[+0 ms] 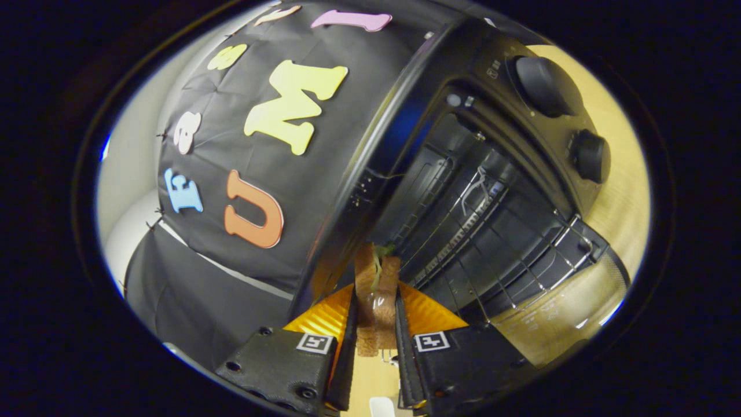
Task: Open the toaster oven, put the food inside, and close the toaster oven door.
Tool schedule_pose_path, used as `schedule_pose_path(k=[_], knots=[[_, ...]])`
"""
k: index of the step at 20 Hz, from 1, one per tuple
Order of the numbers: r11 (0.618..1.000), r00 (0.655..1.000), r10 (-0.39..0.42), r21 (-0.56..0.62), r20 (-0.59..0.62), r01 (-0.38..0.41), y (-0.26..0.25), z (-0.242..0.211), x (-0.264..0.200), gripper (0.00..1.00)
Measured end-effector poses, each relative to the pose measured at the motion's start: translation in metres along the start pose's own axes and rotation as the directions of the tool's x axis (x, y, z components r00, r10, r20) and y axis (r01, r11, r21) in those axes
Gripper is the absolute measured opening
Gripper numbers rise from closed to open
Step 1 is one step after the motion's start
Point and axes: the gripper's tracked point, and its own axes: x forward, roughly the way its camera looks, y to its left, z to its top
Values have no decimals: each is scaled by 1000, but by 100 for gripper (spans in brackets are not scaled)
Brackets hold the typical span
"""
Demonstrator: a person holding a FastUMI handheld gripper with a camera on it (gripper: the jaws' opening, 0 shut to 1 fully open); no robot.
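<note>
Between gripper (375, 324) fingers, brown layered sandwich with green filling (376, 289) was clamped from both sides, held just ahead of open black toaster oven (492, 174); wire rack (492, 231) seen inside.

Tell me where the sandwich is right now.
In the gripper view, the sandwich is clamped between the gripper fingers, held just in front of the open toaster oven, close to its wire rack.

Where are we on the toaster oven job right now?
Done: the oven is open, its door down and rack exposed. In hand: the gripper is shut on the food, at the oven's mouth. Left: set the food on the rack, close the door.
</note>
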Motion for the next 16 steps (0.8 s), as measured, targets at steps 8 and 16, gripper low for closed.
schedule_pose_path(k=[8,16], knots=[[937,980,-172,-292,96,193,-41,32,2,84],[752,945,-239,-574,223,326,-42,52,-32,98]])
